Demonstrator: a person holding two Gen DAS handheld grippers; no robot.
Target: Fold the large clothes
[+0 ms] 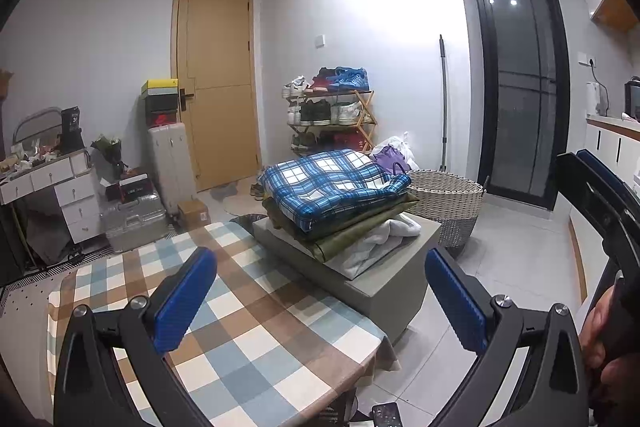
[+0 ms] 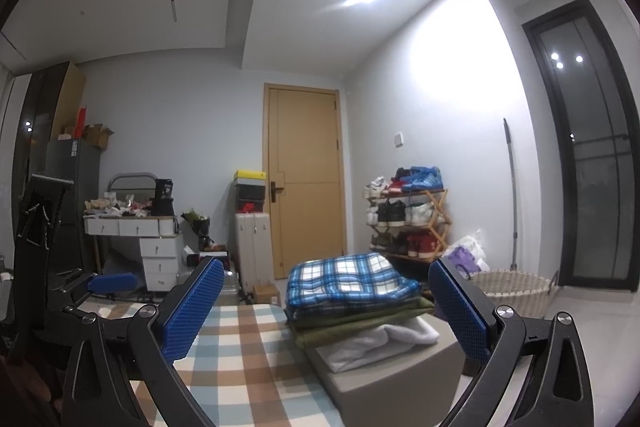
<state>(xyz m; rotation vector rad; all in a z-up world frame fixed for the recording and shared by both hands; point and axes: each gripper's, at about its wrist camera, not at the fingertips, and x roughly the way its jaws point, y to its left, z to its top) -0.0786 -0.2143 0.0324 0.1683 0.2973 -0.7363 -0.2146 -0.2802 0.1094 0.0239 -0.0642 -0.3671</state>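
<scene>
Left gripper (image 1: 320,303): black angular frame arms, silver round screw heads at the pivots, two fingers faced with ribbed blue pads (image 1: 186,301). Right gripper (image 2: 326,307): same build, black frame with triangular cut-outs, silver screws, blue pads (image 2: 192,307) with a fine diamond-grid texture. A hand (image 1: 604,343) shows at the left view's right edge, with what looks like a dark sleeve.

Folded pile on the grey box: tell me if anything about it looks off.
The white garment at the bottom is bunched, spilling past the olive green folded piece above it. The blue plaid folded garment on top lies neat.
</scene>
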